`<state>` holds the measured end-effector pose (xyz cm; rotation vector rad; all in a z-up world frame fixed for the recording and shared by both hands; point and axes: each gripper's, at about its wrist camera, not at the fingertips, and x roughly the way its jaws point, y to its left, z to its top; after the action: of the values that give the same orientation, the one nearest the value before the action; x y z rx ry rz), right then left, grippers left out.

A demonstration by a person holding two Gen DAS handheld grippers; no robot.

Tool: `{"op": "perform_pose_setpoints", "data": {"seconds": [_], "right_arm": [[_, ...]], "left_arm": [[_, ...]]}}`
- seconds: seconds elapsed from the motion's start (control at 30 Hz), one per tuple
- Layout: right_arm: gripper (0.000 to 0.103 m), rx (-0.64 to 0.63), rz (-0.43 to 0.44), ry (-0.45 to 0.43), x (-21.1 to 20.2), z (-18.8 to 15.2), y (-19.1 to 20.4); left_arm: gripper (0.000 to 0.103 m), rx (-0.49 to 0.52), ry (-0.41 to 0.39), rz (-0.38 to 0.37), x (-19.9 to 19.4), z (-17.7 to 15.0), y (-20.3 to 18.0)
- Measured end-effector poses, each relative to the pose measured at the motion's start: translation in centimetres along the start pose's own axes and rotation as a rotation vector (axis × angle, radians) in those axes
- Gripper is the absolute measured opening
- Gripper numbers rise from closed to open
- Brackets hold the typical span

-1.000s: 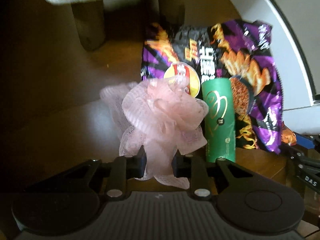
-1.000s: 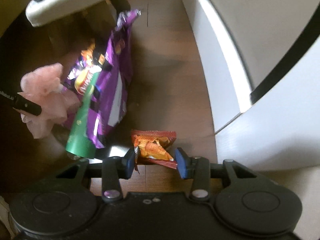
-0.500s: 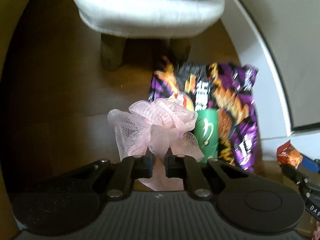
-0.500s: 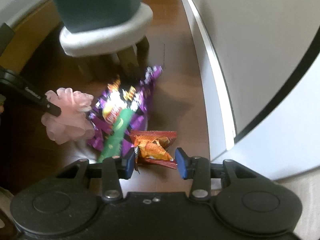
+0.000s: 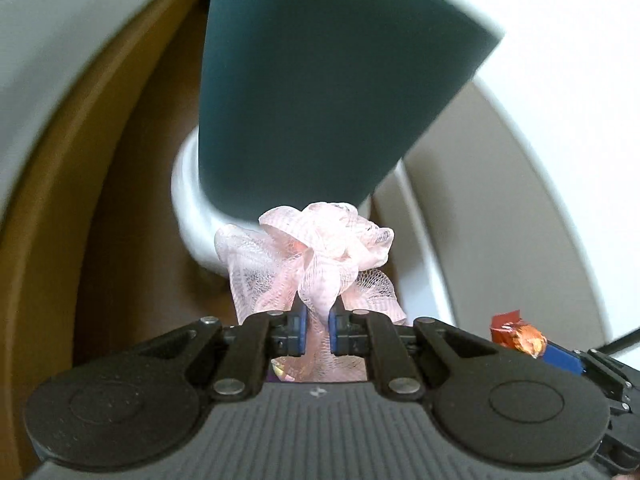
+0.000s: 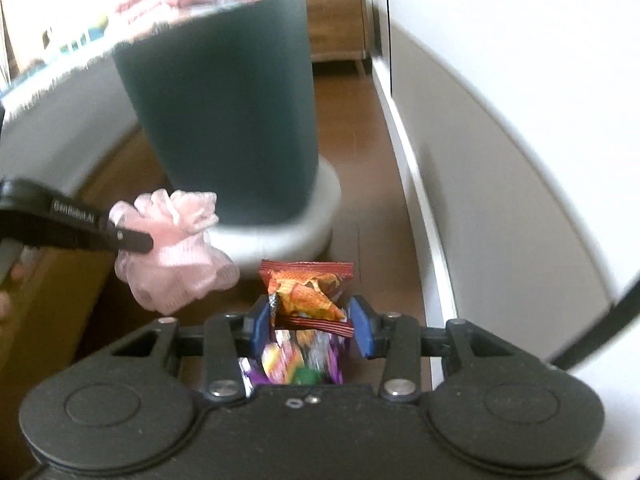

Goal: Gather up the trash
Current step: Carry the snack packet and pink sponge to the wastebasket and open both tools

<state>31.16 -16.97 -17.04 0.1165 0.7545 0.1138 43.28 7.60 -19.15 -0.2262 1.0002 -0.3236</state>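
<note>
So both grippers had something pinched and were up in the air in front of the bin. The left gripper was squeezed nearly all the way closed on a pink mesh puff, one of those bath scrubber things, with a thin bunch of the netting caught between the blue pads and the rest fluffing out above and in front of the fingers. From the right-hand camera you could see that same puff hanging off the tip of the left gripper, clear of the floor, just beside the base of the bin.

The right gripper was about half open, but its pads were pressed against the sides of a small orange and red snack wrapper, crumpled, standing up between the fingers.

The bin was a dark teal, tapered thing sitting on a white round base, right ahead of both grippers. Below the right gripper, on the brown wooden floor, there was a purple snack bag, blurry, with something green on it. White wall ran along the right.
</note>
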Motion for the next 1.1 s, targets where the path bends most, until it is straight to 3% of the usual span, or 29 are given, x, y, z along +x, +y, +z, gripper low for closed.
{"op": "perform_pose_setpoints", "data": {"seconds": [0.27, 0.53, 0.83, 1.1], "right_arm": [[0.041, -0.095, 0.035, -0.205, -4.7, 9.8, 2.0], [0.041, -0.201, 0.002, -0.337, -4.7, 17.3, 4.1], [0.041, -0.274, 0.004, -0.254, 0.8, 22.4, 6.8], [0.041, -0.315, -0.024, -0.117, 7.1, 23.2, 8.5]], "left_arm": [[0.01, 0.027, -0.233, -0.079, -8.8, 6.0, -3.4], [0.01, 0.121, -0.397, -0.089, -13.2, 12.3, -7.4], [0.01, 0.142, -0.446, 0.026, -10.8, 18.7, -8.0], [0.01, 0.141, -0.344, 0.111, -5.0, 22.0, -6.2]]}}
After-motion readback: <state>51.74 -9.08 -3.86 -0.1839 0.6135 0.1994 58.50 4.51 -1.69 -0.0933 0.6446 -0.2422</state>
